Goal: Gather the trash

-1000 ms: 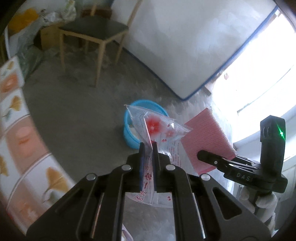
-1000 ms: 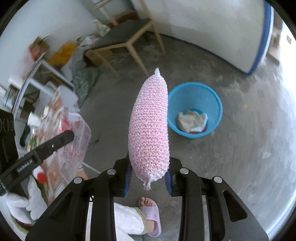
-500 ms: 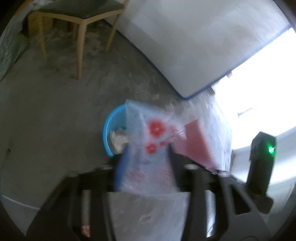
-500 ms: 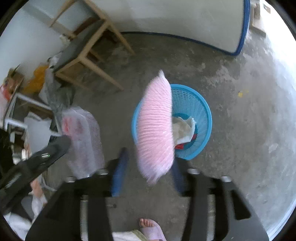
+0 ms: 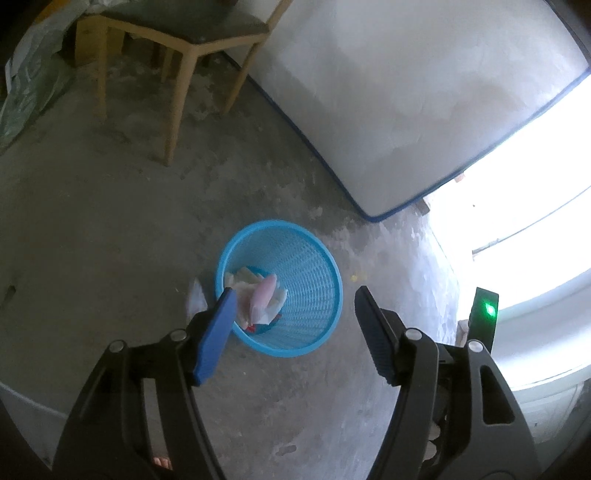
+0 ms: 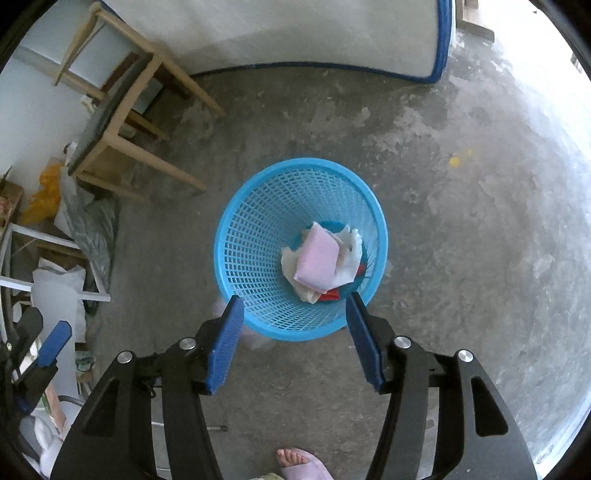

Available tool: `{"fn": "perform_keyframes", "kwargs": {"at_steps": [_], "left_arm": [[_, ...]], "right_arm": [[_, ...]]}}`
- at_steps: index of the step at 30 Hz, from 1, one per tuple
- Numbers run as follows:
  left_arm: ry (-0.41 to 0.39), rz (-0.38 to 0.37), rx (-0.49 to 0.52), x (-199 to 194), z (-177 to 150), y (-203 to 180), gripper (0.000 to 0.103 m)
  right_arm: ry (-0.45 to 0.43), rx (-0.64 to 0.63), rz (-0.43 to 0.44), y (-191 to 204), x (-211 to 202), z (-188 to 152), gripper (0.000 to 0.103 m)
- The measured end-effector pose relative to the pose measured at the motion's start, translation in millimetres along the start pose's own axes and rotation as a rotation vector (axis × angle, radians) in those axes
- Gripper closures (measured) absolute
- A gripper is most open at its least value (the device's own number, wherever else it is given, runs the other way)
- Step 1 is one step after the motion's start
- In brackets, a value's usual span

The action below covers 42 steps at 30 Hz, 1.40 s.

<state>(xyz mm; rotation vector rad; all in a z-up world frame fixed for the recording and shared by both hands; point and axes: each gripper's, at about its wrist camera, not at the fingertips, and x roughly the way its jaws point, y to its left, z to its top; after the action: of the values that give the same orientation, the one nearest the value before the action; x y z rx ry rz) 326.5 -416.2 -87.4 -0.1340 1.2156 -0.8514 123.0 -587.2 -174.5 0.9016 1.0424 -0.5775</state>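
At the far left of the right wrist view, a heap of bags and boxes (image 6: 55, 206) is seen against the wall. Just right of it a wooden chair (image 6: 122, 122) with a dark seat is stood on the bare concrete floor (image 6: 461, 240). A white mattress (image 6: 295, 33) with blue edging is propped upright along the far side of the room.

The left gripper (image 5: 295, 314) is held above the floor with its jaws spread apart; they have just been opening, and nothing is seen between the blue pads (image 5: 216, 336). Beyond its tips a blue basket (image 5: 317, 266) is seen. A clear plastic bag (image 5: 197, 299) is made out on the floor just beside the basket's left rim, outside it; it is blurred and partly hidden by the left finger.

The right gripper (image 6: 295, 317) is pointed steeply down over the same basket (image 6: 251, 236), and its jaws are likewise released, having just been opening, with nothing held between them. The pink foam net (image 6: 319, 258) is found inside the basket, lying on white crumpled paper (image 6: 349, 251) at the bottom, with a bit of red scrap (image 6: 328, 295) beside it.

At the near edge a sandalled foot (image 6: 299, 461) of the person is seen on the floor.
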Motion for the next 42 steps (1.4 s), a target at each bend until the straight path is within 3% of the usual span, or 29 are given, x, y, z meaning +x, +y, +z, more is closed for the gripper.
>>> {"fn": "perform_keyframes", "kwargs": {"at_steps": [7, 11, 18, 24, 28, 33, 42], "left_arm": [[-0.067, 0.003, 0.019, -59.9, 3.5, 4.4, 0.041], [-0.1, 0.065, 0.064, -109.2, -12.4, 1.6, 0.036], [-0.179, 0.151, 0.165, -171.6, -43.0, -2.1, 0.031], [-0.218, 0.215, 0.176, -202.9, -45.4, 10.9, 0.031], [-0.214, 0.235, 0.178, -217.2, -49.5, 25.3, 0.03], [-0.209, 0.256, 0.16, -238.1, -58.2, 47.8, 0.029], [-0.184, 0.258, 0.119, -264.2, -88.5, 77.8, 0.029]], "right_arm": [[-0.037, -0.119, 0.079, 18.1, -23.3, -28.1, 0.047], [-0.001, -0.288, 0.139, 41.6, -8.8, -75.8, 0.047], [0.12, -0.618, 0.067, 90.4, 78.0, -161.6, 0.047], [0.13, -0.805, -0.087, 143.9, 175.4, -190.7, 0.039], [0.159, -0.808, -0.178, 162.1, 249.5, -182.3, 0.039], [0.209, -0.755, -0.285, 157.1, 325.4, -163.7, 0.038], [0.315, -0.695, -0.362, 130.1, 389.7, -152.0, 0.038]]}}
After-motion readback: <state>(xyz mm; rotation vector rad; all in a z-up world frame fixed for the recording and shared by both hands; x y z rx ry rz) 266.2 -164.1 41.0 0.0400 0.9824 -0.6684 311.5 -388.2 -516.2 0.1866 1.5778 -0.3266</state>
